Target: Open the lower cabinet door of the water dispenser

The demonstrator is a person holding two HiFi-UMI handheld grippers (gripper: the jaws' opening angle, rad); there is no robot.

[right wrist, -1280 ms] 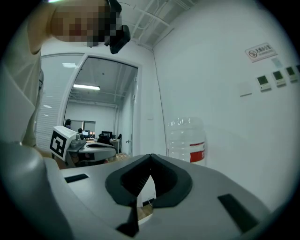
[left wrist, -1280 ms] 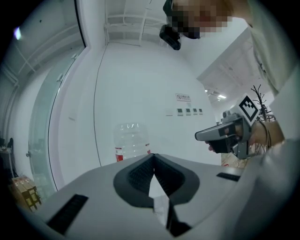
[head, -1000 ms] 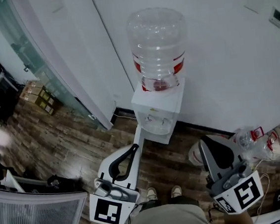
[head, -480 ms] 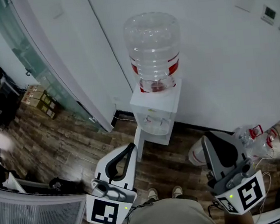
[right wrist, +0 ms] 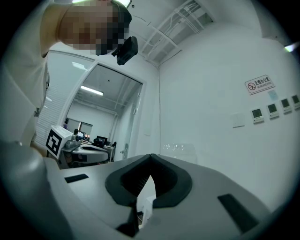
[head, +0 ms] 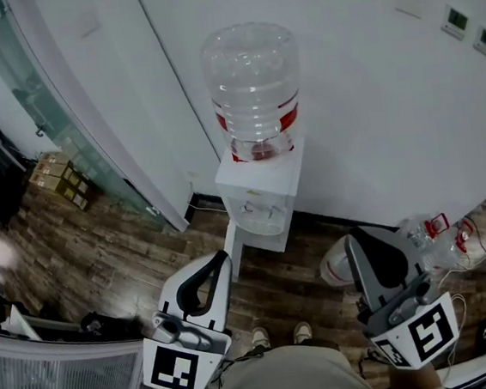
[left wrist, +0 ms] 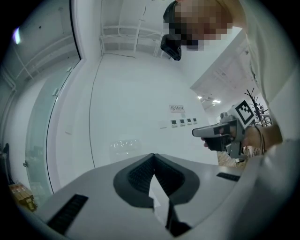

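The white water dispenser [head: 259,198] stands against the wall with a clear, nearly empty bottle [head: 253,85] on top. From this steep angle only a narrow strip of its lower cabinet front [head: 234,249] shows, so I cannot tell how the door stands. My left gripper [head: 223,255] is held out short of the dispenser's lower left, jaws together and empty. My right gripper [head: 351,237] is off to the dispenser's right, also shut and empty. In the left gripper view the left gripper [left wrist: 153,155] faces the white wall; the right gripper [right wrist: 150,155] does the same in its own view.
Crumpled clear bottles [head: 433,238] and a white container [head: 333,268] lie on the wood floor right of the dispenser. A glass partition [head: 53,114] and cartons [head: 58,178] are at the left. My shoes [head: 279,336] stand just behind the grippers.
The dispenser has slid left and up in the head view. Both grippers stay shut and keep about the same place in front of me.
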